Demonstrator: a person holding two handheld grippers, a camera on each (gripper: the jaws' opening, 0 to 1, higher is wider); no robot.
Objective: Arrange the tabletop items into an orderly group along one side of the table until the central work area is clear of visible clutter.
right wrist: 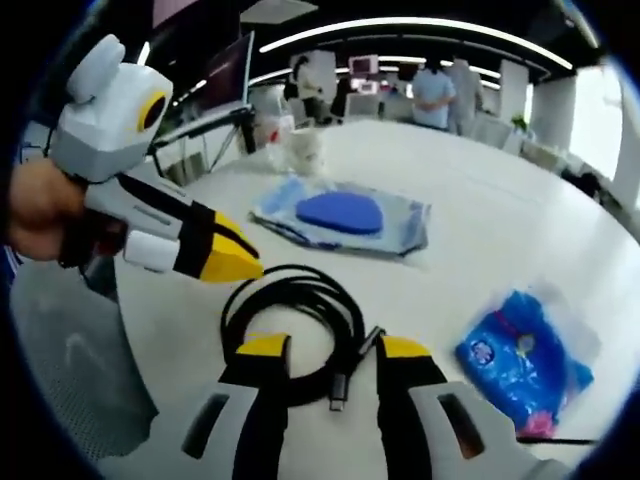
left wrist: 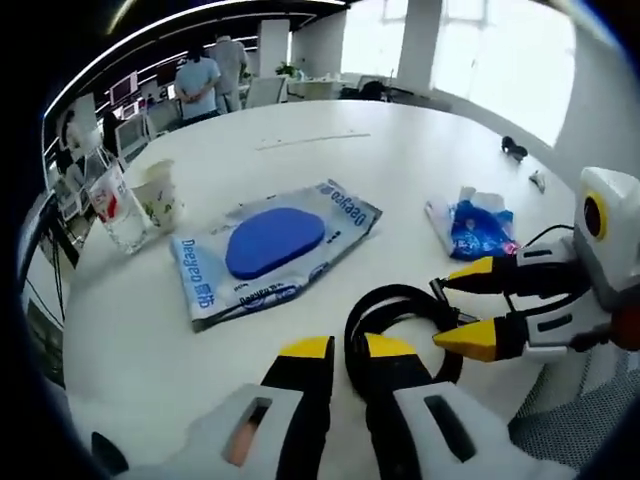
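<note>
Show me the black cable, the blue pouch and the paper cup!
Cable [right wrist: 300, 300]: right gripper view, on the coiled loop.
Blue pouch [right wrist: 525, 365]: right gripper view, on its crinkled blue middle.
Cup [left wrist: 160, 200]: left gripper view, on its printed side wall.

My left gripper [left wrist: 348, 352] hovers low near the worktop's near edge, its yellow-tipped jaws a narrow gap apart. My right gripper [right wrist: 333, 347] hangs beside it, jaws spread wider. A hand [right wrist: 40, 212] grips the left gripper's handle, off the worktop's edge.
</note>
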